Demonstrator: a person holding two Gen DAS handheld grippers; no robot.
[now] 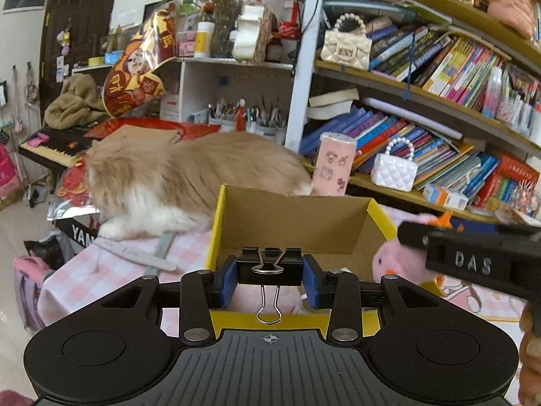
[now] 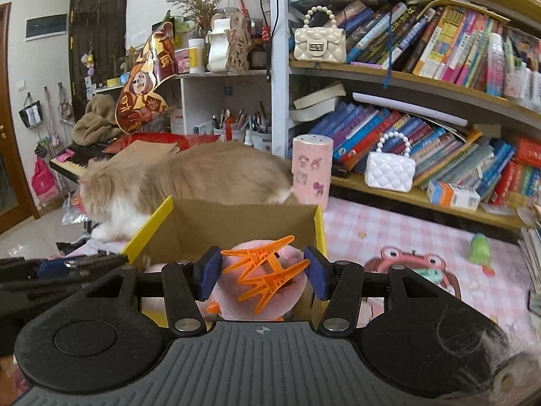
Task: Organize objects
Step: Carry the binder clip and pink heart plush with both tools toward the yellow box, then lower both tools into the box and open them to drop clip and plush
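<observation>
Clips in both grippers, box dead ahead. Our left gripper (image 1: pixel 269 275) has its fingers (image 1: pixel 227 279) pinching a black binder clip (image 1: pixel 269 265), wire handle hanging down, held over the near rim of the yellow cardboard box (image 1: pixel 378 218). Our right gripper (image 2: pixel 260 270) has its fingers (image 2: pixel 209 272) clamped on an orange plastic clip (image 2: pixel 263 270), over a pink plush toy (image 2: pixel 294 253) that seems to lie in the box at its near end. In the left view the right gripper sits at 3 o'clock, close by. To do this well, we judge: carry each clip past the near rim, well over the open box, before we let go, one hand at a time so the grippers don't knock. A cat (image 1: pixel 189 176) lies on the bench just behind the box at 11 o'clock; we should keep low and slow. The orange clip may bounce off the plush.
</observation>
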